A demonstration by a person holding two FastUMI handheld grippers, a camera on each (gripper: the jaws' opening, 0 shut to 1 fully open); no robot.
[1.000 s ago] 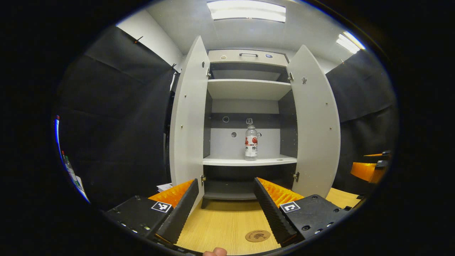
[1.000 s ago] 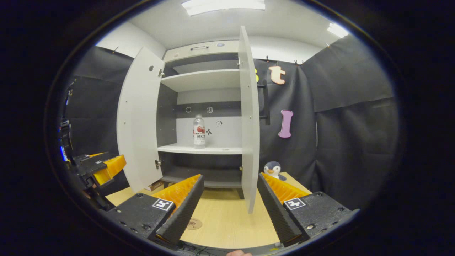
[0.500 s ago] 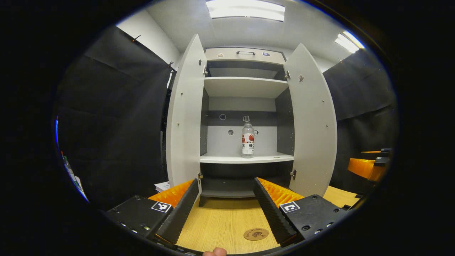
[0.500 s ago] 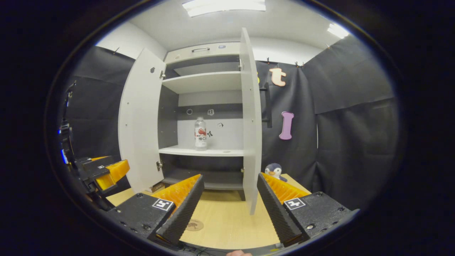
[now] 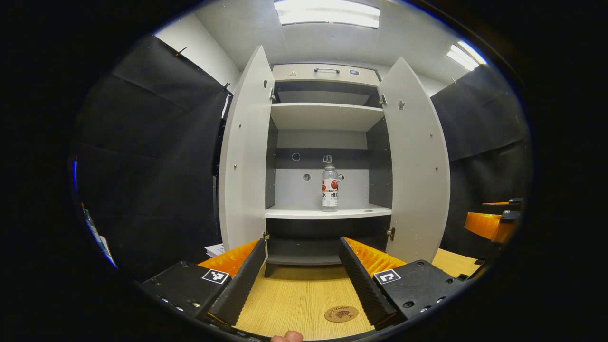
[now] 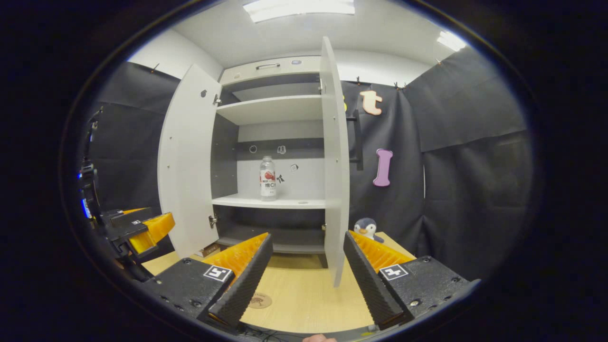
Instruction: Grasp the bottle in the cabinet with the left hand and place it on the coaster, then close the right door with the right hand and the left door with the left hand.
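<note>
The bottle (image 5: 329,187) stands upright on the middle shelf (image 5: 327,213) of the cabinet (image 5: 327,76), far across the desk (image 5: 299,294). Both doors, left door (image 5: 243,156) and right door (image 5: 418,156), stand wide open. The coaster (image 5: 341,314) lies on the near desk between the fingers of the left claw (image 5: 300,275), which is released and empty. The right claw (image 6: 306,275) is likewise released, well apart from the right door's edge.

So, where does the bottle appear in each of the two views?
Left gripper view: the bottle stands upright at centre, on the cabinet's middle shelf, between both open doors.
Right gripper view: the bottle stands left of centre, on the same shelf.
Shared landmark: the round coaster on the wooden table, near the bottom of each view.
</note>
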